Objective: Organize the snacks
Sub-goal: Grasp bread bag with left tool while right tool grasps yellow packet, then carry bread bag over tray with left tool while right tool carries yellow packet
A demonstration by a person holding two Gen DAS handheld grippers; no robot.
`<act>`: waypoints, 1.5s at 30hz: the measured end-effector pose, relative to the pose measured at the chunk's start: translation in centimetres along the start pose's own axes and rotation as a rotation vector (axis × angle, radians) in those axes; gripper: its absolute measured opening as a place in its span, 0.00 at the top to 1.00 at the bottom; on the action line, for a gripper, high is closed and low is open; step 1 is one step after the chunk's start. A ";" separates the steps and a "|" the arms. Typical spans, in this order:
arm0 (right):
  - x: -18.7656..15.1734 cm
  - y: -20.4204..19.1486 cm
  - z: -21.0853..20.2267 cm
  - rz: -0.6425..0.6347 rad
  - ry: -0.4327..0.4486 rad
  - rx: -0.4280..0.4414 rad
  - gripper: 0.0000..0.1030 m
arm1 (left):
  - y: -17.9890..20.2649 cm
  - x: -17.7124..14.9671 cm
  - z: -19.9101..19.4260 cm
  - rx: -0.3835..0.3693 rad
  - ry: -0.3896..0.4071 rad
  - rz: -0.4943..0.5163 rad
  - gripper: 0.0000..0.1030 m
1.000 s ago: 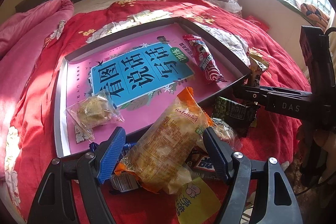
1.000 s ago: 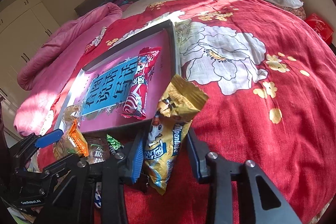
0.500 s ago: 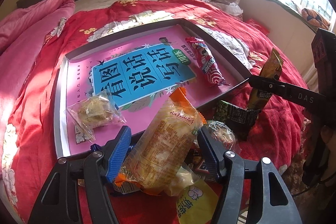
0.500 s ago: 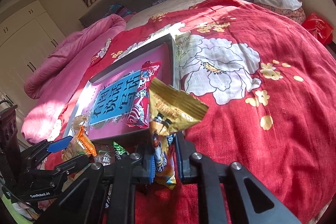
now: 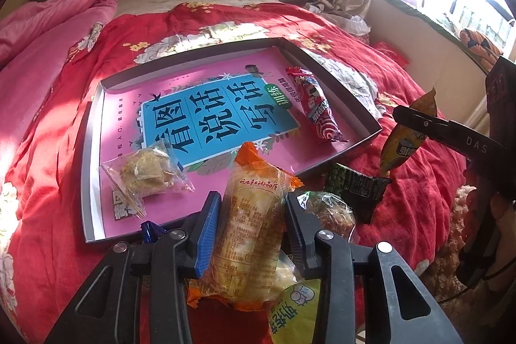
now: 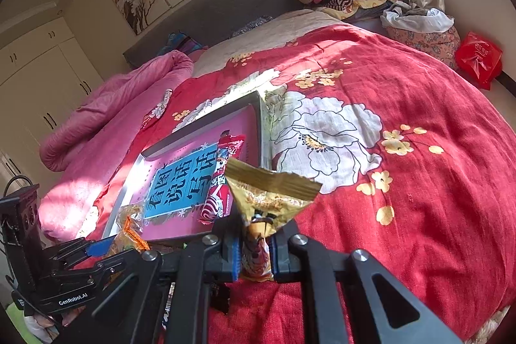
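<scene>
A: Where's your orange-ended snack packet [image 5: 250, 234]?

B: Near edge of the bed, its far end leaning over the tray's [image 5: 93, 157] near rim. Your left gripper [image 5: 251, 231] is closing on it, fingers [image 5: 208, 229] pressing both sides.

A: And the gold wrapper [image 6: 269, 199]?

B: Your right gripper [image 6: 254, 250] has it clenched tight, upright, top flaring above the fingers, to the right of the tray over the red quilt [image 6: 403, 182].

A: What's in the tray?

B: A long red packet [image 5: 314, 105] on the right, a clear bag of biscuits [image 5: 146, 173] near left
</scene>
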State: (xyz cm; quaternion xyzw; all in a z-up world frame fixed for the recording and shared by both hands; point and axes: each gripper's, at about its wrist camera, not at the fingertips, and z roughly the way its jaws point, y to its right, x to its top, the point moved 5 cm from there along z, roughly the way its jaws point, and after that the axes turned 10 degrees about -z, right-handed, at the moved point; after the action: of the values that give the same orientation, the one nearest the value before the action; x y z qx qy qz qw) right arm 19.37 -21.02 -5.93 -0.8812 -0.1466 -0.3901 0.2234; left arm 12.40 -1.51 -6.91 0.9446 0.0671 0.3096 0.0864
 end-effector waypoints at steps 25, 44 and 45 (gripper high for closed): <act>1.5 -1.2 -2.4 -0.057 0.088 -0.007 0.90 | -8.8 4.2 -4.7 0.023 0.184 -0.307 0.63; 4.1 -4.5 -2.0 -0.152 0.129 0.019 0.90 | -10.3 3.4 -2.5 0.076 0.123 -0.324 0.62; 4.2 -4.6 -1.9 -0.156 0.129 0.019 0.90 | -10.2 3.4 -2.3 0.073 0.118 -0.321 0.62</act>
State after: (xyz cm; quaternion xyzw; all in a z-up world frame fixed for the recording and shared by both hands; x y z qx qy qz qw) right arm 18.98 -17.69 -0.33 -0.8379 -0.2037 -0.4610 0.2096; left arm 12.97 9.40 -5.20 0.9044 0.2335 0.3441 0.0962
